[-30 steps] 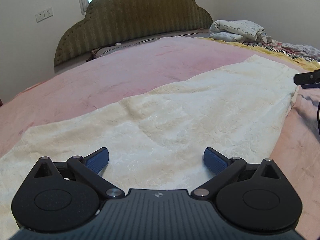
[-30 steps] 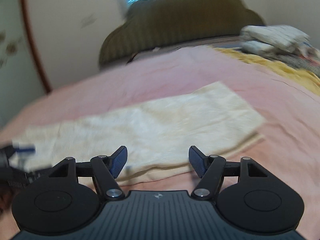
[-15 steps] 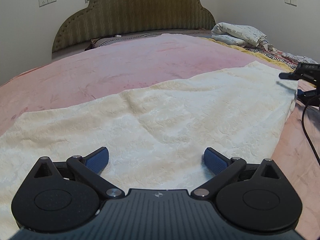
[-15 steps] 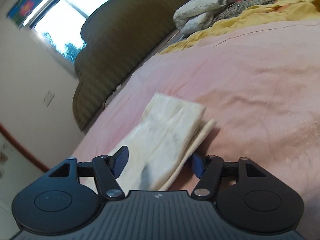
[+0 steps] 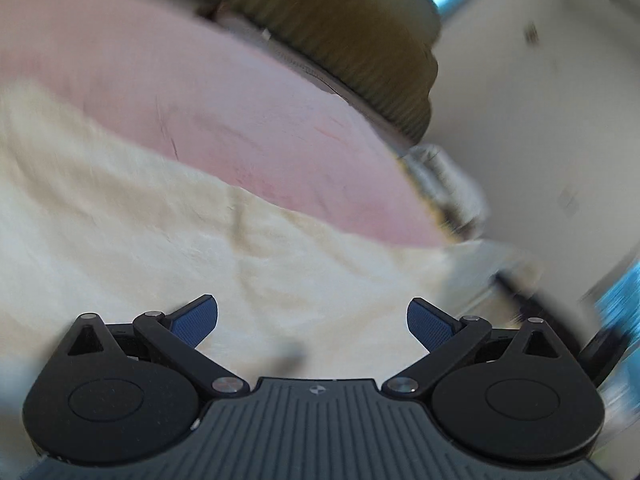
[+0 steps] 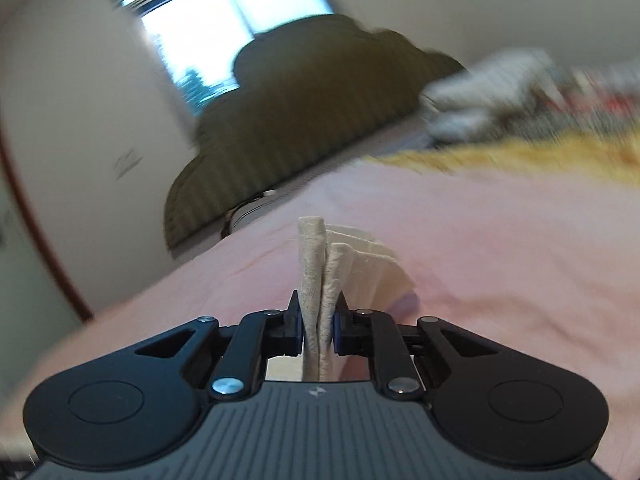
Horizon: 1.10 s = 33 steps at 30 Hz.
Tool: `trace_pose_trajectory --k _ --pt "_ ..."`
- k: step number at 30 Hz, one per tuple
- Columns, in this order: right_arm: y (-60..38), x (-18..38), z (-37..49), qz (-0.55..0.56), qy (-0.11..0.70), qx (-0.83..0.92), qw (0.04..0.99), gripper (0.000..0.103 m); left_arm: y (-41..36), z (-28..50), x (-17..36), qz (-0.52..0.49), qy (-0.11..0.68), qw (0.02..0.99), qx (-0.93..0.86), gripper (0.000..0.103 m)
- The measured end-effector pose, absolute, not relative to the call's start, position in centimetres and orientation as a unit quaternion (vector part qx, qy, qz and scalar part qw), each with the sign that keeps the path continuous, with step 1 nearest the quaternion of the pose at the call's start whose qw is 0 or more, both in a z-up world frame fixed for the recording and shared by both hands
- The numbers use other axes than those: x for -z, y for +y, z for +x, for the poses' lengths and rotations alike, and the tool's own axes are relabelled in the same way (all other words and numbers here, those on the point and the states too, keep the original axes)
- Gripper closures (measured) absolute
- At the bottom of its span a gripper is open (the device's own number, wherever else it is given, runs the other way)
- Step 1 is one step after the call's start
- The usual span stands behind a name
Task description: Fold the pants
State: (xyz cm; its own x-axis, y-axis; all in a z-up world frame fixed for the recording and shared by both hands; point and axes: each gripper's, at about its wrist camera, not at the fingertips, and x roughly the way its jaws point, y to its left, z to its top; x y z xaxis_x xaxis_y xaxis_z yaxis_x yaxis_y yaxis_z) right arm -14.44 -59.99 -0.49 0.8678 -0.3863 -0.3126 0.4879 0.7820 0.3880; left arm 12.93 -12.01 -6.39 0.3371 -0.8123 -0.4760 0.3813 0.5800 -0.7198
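Observation:
Cream textured pants (image 5: 160,240) lie spread across the pink bedspread (image 5: 248,120). My left gripper (image 5: 312,322) is open and empty, low over the cloth, with the view tilted and blurred. My right gripper (image 6: 319,326) is shut on the end of the pants (image 6: 320,276); folded cream layers stand up between its jaws, and more of the fabric (image 6: 372,268) trails to the right onto the bed.
An olive padded headboard (image 6: 304,120) stands at the back under a window (image 6: 224,32). White pillows (image 6: 488,92) and a yellow blanket (image 6: 540,156) lie at the far right of the bed. The pink bedspread (image 6: 500,248) stretches around the pants.
My right gripper has closed on the pants' end, which was between its open fingers half a second ago. My left gripper has swung and tilted sharply, still open.

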Motion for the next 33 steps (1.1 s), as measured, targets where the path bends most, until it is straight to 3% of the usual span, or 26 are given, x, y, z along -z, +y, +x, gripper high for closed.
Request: trace_pose_trajectory --k 7,14,16,21,23,30,33 --pt "-46.7 -2.1 -9.7 -0.022 0.144 0.118 0.982 0.090 -13.4 16.0 8.2 -0.453 0.488 0.612 0.426 0.001" --pt "-39.5 0.6 -8.4 -0.080 0.183 0.028 0.979 0.090 -13.6 16.9 10.1 -0.480 0.492 0.627 0.367 0.002" --pt "-38.5 1.1 -8.4 -0.087 0.189 0.012 0.978 0.090 -13.0 17.0 10.7 -0.498 0.482 0.619 0.369 0.011" --pt "-37.1 1.9 -8.3 -0.119 0.213 -0.006 0.970 0.090 -12.4 17.1 9.0 -0.426 0.470 0.677 0.374 0.075" --pt "-36.8 2.1 -8.1 -0.124 0.215 -0.012 0.968 0.090 -11.9 16.9 8.2 -0.388 0.456 0.708 0.374 0.091" --pt "-35.4 1.8 -7.1 -0.118 0.199 -0.055 0.971 0.090 -9.8 14.1 3.8 -0.178 0.353 0.856 0.333 0.098" --pt "-33.5 2.2 -5.6 -0.126 0.207 -0.088 0.966 0.089 -9.6 13.9 3.7 -0.112 0.358 0.877 0.299 0.098"
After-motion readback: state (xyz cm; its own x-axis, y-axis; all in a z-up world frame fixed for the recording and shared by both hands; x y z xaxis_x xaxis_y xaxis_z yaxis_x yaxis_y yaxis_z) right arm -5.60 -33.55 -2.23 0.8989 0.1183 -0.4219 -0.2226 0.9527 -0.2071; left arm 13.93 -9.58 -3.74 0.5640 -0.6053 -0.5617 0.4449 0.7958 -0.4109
